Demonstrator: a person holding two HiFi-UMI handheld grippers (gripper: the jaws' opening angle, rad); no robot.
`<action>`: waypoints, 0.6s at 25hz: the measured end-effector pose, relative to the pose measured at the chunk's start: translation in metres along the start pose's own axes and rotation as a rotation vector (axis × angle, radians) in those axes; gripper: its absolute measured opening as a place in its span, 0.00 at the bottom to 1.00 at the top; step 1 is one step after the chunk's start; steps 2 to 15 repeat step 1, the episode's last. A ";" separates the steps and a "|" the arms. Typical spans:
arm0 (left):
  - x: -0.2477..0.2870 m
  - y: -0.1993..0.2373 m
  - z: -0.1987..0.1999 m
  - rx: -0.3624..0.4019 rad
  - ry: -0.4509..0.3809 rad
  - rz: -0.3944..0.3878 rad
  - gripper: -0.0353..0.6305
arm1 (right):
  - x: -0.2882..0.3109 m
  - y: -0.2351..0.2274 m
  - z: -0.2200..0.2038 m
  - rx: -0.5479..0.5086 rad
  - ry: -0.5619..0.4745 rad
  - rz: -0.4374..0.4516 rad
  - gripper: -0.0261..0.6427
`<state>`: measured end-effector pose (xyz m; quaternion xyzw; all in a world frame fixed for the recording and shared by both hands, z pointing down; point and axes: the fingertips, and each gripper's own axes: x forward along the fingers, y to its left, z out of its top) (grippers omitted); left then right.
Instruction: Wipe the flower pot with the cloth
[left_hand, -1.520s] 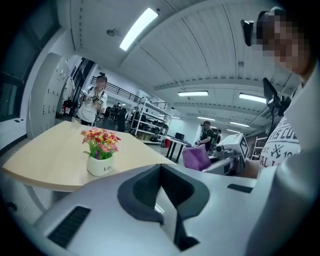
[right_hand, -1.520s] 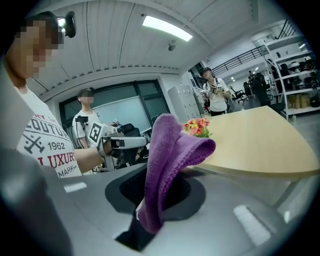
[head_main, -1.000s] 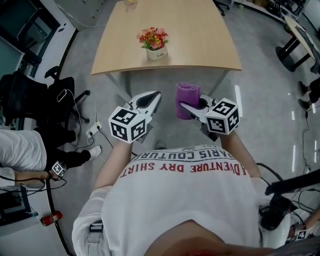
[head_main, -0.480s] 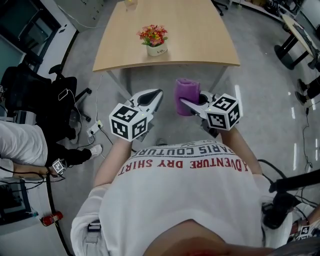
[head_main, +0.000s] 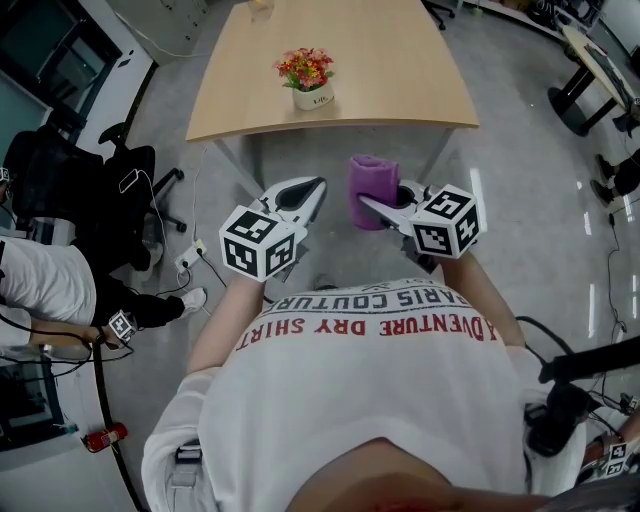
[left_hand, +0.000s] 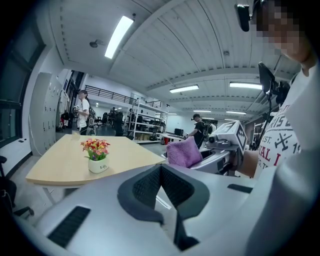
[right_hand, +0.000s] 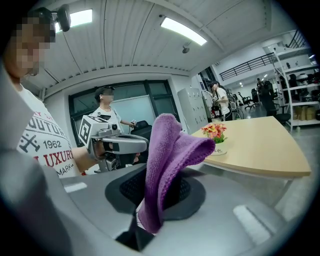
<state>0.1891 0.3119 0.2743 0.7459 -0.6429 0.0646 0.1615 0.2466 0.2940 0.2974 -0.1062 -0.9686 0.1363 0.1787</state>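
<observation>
Bearing pot: table; chair, perhaps cables

Left gripper with jaws together, right gripper clamping the cloth, both held forward.

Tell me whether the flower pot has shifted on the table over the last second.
No. The flower pot sits at the same spot on the table, just behind its near edge, left of the middle, as before.
</observation>
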 end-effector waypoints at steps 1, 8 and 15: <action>0.000 -0.001 0.000 0.000 0.001 0.000 0.06 | -0.001 0.001 -0.001 0.000 0.000 0.000 0.13; 0.000 -0.001 0.000 0.000 0.001 0.000 0.06 | -0.001 0.001 -0.001 0.000 0.000 0.000 0.13; 0.000 -0.001 0.000 0.000 0.001 0.000 0.06 | -0.001 0.001 -0.001 0.000 0.000 0.000 0.13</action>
